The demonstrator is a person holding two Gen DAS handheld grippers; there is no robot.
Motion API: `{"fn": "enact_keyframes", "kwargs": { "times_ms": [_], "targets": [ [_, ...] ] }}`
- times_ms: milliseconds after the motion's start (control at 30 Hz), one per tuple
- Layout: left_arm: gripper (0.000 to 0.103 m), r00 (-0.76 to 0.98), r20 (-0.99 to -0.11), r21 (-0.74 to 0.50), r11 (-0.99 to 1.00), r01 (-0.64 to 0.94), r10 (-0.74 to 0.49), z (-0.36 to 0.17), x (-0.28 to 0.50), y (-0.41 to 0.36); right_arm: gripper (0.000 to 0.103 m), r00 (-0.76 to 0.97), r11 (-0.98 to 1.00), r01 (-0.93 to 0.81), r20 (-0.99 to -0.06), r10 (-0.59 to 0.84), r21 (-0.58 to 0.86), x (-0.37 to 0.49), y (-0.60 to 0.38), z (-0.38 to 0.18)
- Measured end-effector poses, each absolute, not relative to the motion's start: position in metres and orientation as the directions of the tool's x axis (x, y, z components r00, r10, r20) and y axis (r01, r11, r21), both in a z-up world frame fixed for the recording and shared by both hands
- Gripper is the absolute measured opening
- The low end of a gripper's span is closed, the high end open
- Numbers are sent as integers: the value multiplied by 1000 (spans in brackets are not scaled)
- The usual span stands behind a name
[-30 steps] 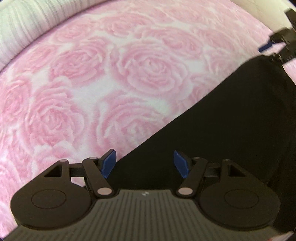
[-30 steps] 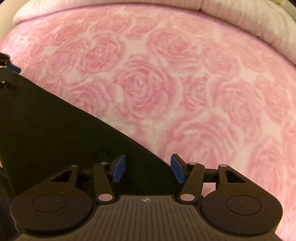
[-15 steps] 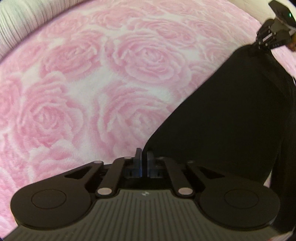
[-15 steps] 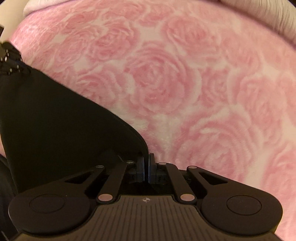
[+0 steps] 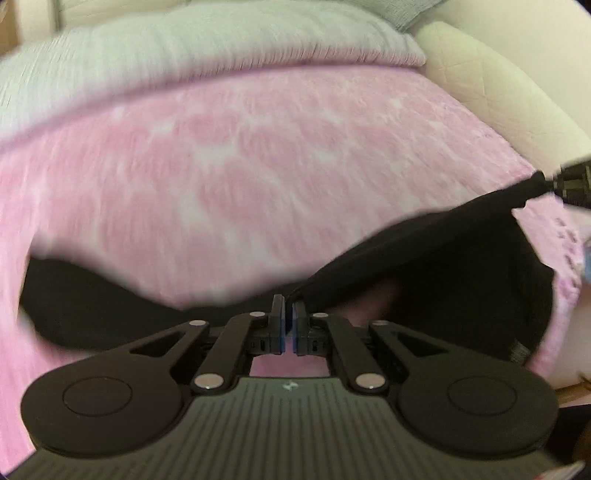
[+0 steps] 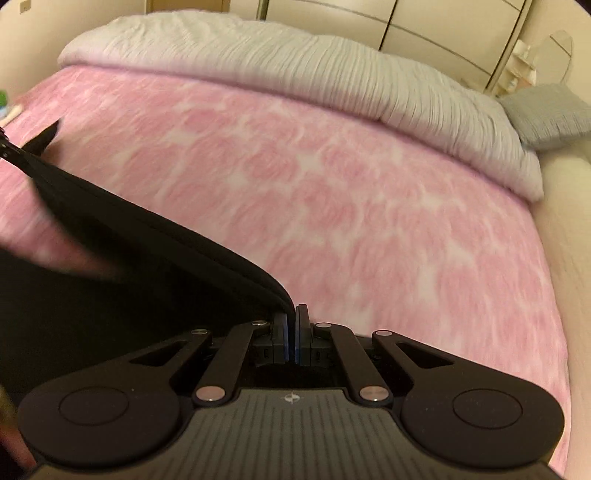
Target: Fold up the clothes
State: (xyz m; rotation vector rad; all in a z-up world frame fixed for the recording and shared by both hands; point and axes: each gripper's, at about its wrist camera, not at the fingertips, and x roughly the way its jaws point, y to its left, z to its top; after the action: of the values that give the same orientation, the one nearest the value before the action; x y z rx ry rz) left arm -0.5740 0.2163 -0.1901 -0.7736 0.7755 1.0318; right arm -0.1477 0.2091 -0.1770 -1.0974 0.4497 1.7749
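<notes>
A black garment [image 5: 436,266] hangs stretched between my two grippers above the pink rose blanket [image 5: 258,166]. My left gripper [image 5: 288,317] is shut on one corner of its edge. My right gripper [image 6: 291,325] is shut on the other corner; the garment [image 6: 129,266] runs from it to the left and sags below. The right gripper also shows at the far right of the left wrist view [image 5: 576,184], pinching the cloth. Another part of the garment [image 5: 92,306] lies at lower left. Both views are blurred by motion.
A grey-white ribbed duvet [image 6: 295,70] lies folded back across the far end of the bed. A grey cushion [image 6: 546,114] sits at the right. The cream padded bed frame [image 5: 498,92] borders the blanket. Wardrobe doors [image 6: 424,22] stand behind.
Both grippers closed on the garment's edge, then lifted it off the blanket. The views have tilted up, so the duvet and the room now show.
</notes>
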Motion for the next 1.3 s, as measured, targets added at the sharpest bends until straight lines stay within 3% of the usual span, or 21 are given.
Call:
{"fn": "enact_keyframes", "kwargs": {
  "times_ms": [100,133,167,233,300,367,433,500,600,667,800,1000,1267,1300],
  "targets": [
    [2,303,-890,-252,186,-950,340,-217,-565,160,2,-82,-458,-879,-905,417,-131,-152,155,-203],
    [6,289,-907,-256,145,-956,306,-229,-562,147,8,-54,-456,-881,-929,366,-129,-154,141,-218],
    [6,268,-923,-248,105,-963,278,-242,-558,136,23,-26,-456,-881,-950,312,-126,-155,131,-233],
    [5,261,-929,-263,27,-964,262,-257,-553,118,42,24,-449,-882,-965,260,-143,-156,118,-253],
    [7,280,-915,-311,-65,-948,291,-259,-552,107,45,14,-407,-906,-966,257,-121,-149,111,-258],
    [15,294,-896,-360,-154,-920,333,-256,-554,99,58,-43,-263,-964,-961,275,-32,-128,112,-251],
    [23,302,-876,-406,-237,-883,375,-253,-557,90,58,-104,-66,-994,-954,282,89,-101,114,-248],
    [24,304,-856,-451,-316,-835,418,-249,-559,82,58,-184,164,-956,-932,312,243,-67,113,-248],
    [27,288,-829,-511,-440,-739,479,-253,-569,73,54,-282,457,-765,-874,396,454,-18,104,-262],
    [27,279,-813,-543,-495,-678,511,-258,-574,69,46,-310,576,-609,-832,460,545,6,97,-275],
    [28,279,-793,-579,-524,-625,543,-262,-580,65,41,-275,646,-464,-792,545,606,28,96,-291],
    [40,273,-780,-603,-561,-567,563,-276,-585,67,41,-252,627,-511,-800,545,588,21,122,-303],
    [42,187,-827,-512,-572,-641,530,-297,-592,85,39,-209,625,-560,-822,530,545,20,127,-308],
    [39,173,-834,-495,-571,-655,524,-299,-593,87,36,-204,624,-568,-826,525,537,21,123,-309]
  ]
}}
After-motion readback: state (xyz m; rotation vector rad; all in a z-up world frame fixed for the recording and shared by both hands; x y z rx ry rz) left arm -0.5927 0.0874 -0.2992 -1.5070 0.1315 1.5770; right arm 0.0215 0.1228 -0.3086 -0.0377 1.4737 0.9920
